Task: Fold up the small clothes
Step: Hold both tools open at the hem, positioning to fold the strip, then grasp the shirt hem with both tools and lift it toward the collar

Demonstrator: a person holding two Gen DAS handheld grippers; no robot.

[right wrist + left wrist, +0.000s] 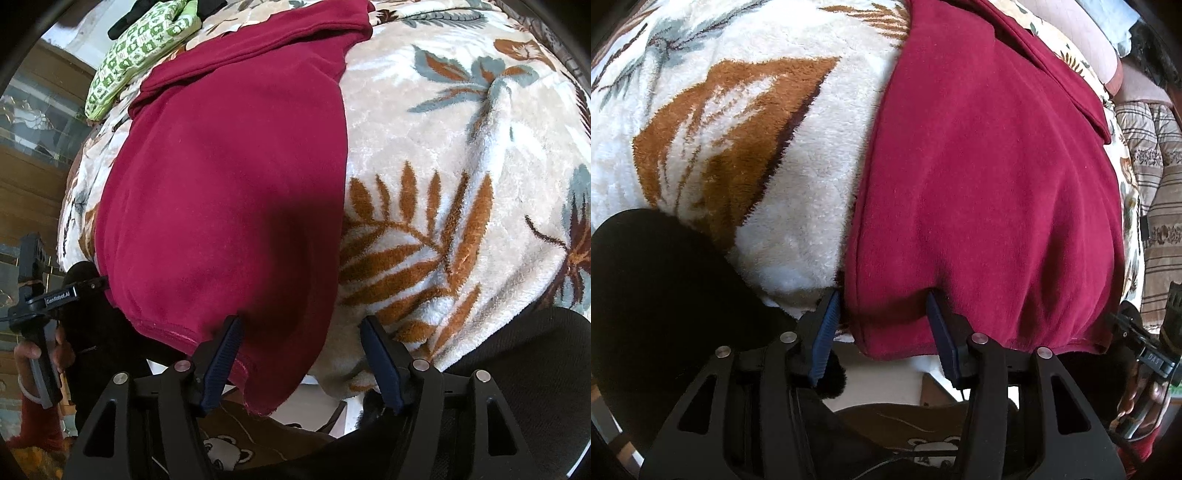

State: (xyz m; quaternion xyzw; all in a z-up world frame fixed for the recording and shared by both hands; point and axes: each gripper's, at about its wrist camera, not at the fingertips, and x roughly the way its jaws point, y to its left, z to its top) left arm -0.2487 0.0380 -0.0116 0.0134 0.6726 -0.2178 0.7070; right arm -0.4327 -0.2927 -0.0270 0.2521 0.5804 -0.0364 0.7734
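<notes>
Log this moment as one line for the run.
left gripper: open at hem | right gripper: open at hem | maroon garment: flat on blanket

A deep crimson garment (pixel 229 192) is seen, plain and unpatterned; the plush blanket (pixel 461 184) beneath is cream, printed with rust-brown fern leaves and grey-blue foliage; a white cloth (pixel 136 55) with green printed figures is seen beyond; each hand-held gripper (pixel 886 332) is black, with dark blue ribbed pads (pixel 823 339).
</notes>
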